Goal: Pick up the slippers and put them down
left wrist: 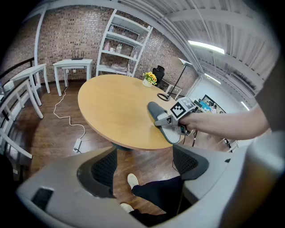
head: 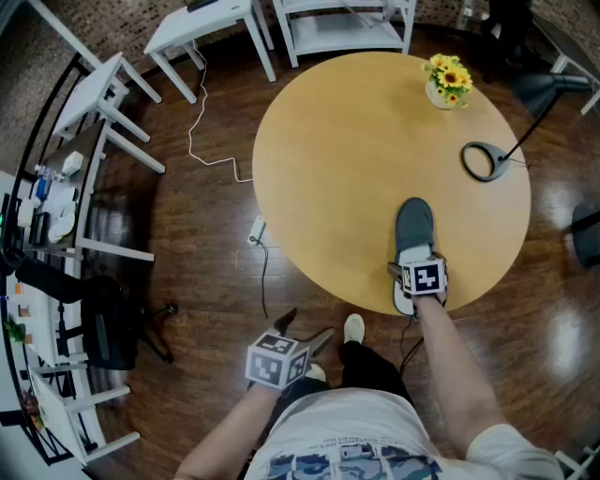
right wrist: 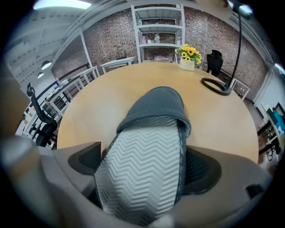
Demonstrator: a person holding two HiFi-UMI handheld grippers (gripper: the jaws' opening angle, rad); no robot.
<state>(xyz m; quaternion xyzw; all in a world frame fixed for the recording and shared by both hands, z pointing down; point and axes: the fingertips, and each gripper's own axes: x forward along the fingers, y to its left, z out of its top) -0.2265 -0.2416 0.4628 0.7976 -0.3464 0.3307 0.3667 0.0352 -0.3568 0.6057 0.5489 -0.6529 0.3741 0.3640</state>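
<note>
Grey slipper point(right wrist: 153, 133) lay toe-forward at the near edge of the round wooden table point(head: 356, 150), heel overhanging. Your right gripper's point(head: 414, 267) jaws grasped its sides. Likely soft and light; hold mid-sole. Your left gripper point(left wrist: 146, 167) hung released, empty.

A round wooden tabletop point(head: 356, 131) stands on a dark plank floor point(head: 206, 253). On it sit a pot of yellow flowers point(head: 447, 82) at one o'clock and a black lamp's ring base point(head: 483, 161) at three. A white desk point(head: 202, 23) and shelving unit point(left wrist: 122, 49) line the brick wall point(left wrist: 67, 35) at twelve o'clock. A black office chair point(head: 98, 323) stands at eight. A white cable point(head: 191, 141) trails over the floor.
</note>
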